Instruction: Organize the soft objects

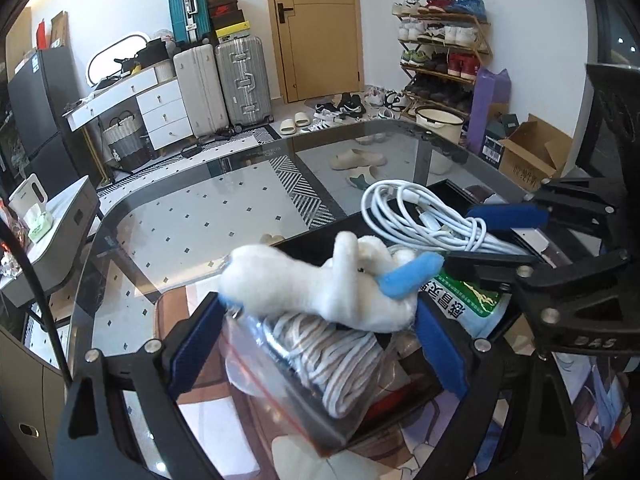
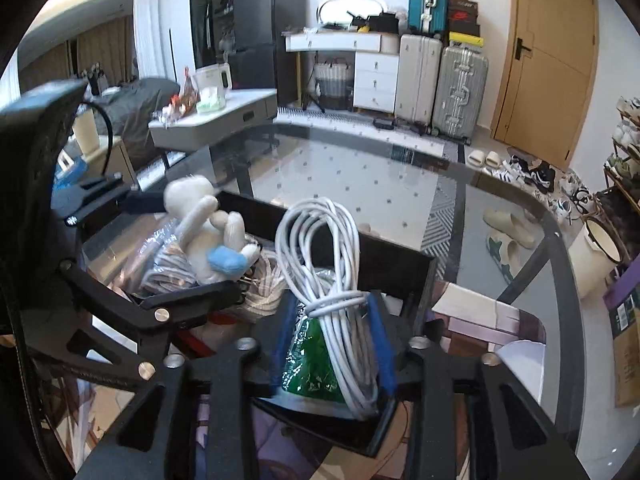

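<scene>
My right gripper (image 2: 334, 344) is clamped on the coiled white cable (image 2: 324, 256) at lower centre, while my left gripper (image 1: 320, 320) pinches the fuzzy white plush toy (image 1: 320, 280) mid-frame, both above the black tray (image 2: 320, 216). I'd lower each gently and let go only once it's settled, since the springy cable could flop out. A bagged rope bundle (image 1: 336, 360) sits under the toy.

Both wrist views close above black tray (image 1: 304, 236), facing door (image 2: 548, 52), sharing glass table (image 1: 208, 208)
</scene>
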`<state>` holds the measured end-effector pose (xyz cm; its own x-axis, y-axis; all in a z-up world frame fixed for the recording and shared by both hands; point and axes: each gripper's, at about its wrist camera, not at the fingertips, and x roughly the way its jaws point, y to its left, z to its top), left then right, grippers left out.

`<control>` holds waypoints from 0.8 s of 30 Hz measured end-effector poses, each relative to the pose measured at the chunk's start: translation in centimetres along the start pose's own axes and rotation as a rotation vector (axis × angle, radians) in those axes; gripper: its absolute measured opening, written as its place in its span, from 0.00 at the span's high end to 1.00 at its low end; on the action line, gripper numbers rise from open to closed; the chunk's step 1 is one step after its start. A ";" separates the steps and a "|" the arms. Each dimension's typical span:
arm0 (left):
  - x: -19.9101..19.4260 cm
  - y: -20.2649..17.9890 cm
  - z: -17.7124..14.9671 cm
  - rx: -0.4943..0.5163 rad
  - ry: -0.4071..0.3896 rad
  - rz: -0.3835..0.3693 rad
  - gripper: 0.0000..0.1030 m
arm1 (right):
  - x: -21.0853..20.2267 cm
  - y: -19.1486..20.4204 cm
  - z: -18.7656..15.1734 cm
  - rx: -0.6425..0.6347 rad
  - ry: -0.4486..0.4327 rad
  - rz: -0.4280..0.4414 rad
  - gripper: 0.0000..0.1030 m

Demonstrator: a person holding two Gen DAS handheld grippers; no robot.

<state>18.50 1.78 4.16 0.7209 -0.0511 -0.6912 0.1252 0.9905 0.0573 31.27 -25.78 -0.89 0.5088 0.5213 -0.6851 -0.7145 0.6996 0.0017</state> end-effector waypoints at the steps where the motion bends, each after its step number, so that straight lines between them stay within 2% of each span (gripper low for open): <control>1: -0.2 0.0 -0.1 -0.005 -0.002 -0.001 0.10 | -0.6 -0.1 -0.1 0.004 -0.012 0.001 0.50; 4: -1.3 0.5 -0.7 -0.035 -0.020 -0.011 0.10 | -2.2 -0.1 -0.4 0.016 -0.051 -0.006 0.46; 8: -3.3 0.9 -1.7 -0.100 -0.070 -0.032 0.04 | -4.3 0.1 -1.2 0.039 -0.112 -0.009 0.20; 10: -3.9 1.0 -2.2 -0.126 -0.087 -0.035 0.00 | -5.1 0.3 -1.6 0.048 -0.138 -0.004 0.13; 12: -4.8 1.1 -2.8 -0.151 -0.112 -0.033 0.00 | -5.8 0.6 -2.1 0.051 -0.155 -0.016 0.02; 17: -6.3 1.7 -4.5 -0.212 -0.168 -0.010 0.00 | -6.6 0.9 -3.5 0.069 -0.183 -0.034 0.01; 24: -6.0 1.4 -6.1 -0.233 -0.175 0.026 0.00 | -7.5 1.6 -5.2 0.070 -0.222 -0.048 0.01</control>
<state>10.25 4.24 4.00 0.8307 -0.0269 -0.5560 -0.0403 0.9933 -0.1082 23.80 -31.07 0.45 0.6400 0.5760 -0.5086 -0.6558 0.7544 0.0292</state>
